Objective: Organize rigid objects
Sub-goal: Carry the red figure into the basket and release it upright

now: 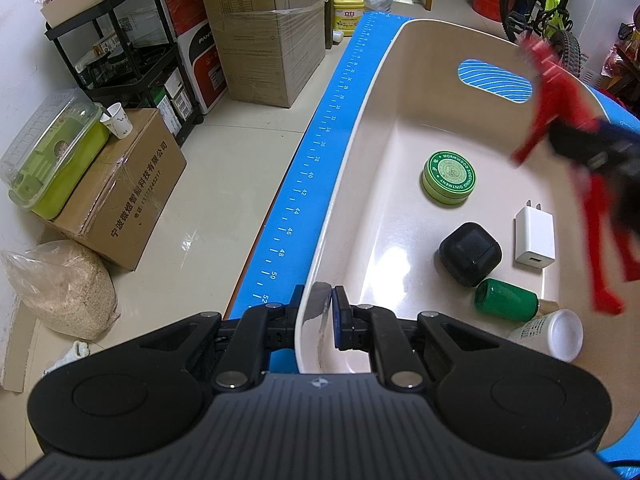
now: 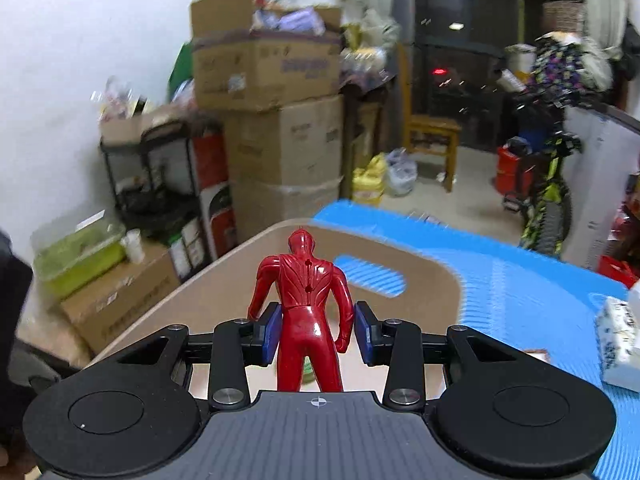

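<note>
My left gripper (image 1: 318, 308) is shut on the near rim of a beige plastic bin (image 1: 360, 128). The bin holds a round green ointment tin (image 1: 448, 176), a white charger plug (image 1: 535, 240), a black rounded case (image 1: 470, 254), a green bottle (image 1: 506, 300) and a white capped bottle (image 1: 556, 334). My right gripper (image 2: 318, 330) is shut on a red toy figure (image 2: 306, 292), its blue pads against the figure's arms. In the left wrist view the red figure (image 1: 558, 92) hangs blurred over the bin's right side, above the objects.
The bin (image 2: 432, 276) sits on a blue ruled mat (image 1: 320, 152) whose left edge drops to a tiled floor. A patterned box (image 2: 618, 332) lies on the mat to the right. Cardboard boxes (image 1: 264, 28), a black shelf cart and a bicycle (image 1: 548, 8) stand beyond.
</note>
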Available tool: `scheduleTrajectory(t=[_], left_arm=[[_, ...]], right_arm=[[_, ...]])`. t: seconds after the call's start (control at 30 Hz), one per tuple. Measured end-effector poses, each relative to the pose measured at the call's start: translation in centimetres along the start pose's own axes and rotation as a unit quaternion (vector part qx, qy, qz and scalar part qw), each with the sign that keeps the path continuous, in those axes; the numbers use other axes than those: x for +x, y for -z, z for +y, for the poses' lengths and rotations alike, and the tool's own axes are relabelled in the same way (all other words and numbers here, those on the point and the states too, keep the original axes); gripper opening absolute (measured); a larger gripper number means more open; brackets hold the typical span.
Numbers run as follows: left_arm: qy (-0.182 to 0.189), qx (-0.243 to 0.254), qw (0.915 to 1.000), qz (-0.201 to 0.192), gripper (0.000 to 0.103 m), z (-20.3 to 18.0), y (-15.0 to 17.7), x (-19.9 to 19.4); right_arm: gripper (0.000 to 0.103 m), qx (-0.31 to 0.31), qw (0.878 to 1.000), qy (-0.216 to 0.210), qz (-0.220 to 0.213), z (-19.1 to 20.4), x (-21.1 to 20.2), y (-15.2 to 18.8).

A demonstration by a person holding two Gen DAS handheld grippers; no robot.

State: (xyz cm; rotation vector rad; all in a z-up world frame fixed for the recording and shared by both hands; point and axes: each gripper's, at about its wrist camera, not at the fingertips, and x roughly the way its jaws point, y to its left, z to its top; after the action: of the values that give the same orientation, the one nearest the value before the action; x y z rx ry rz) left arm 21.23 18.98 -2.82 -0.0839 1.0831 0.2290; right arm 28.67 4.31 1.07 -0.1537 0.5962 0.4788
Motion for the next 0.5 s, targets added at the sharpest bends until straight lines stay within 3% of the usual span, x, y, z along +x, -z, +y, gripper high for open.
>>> scheduleTrajectory(t=[0.5], left_arm=[[0.0,0.0,1.0,0.0,0.015,-0.2,0.0,0.0]], right_arm=[[0.046,-0.044,0.991,-0.015,0.129,2.1,4.5,1.1]])
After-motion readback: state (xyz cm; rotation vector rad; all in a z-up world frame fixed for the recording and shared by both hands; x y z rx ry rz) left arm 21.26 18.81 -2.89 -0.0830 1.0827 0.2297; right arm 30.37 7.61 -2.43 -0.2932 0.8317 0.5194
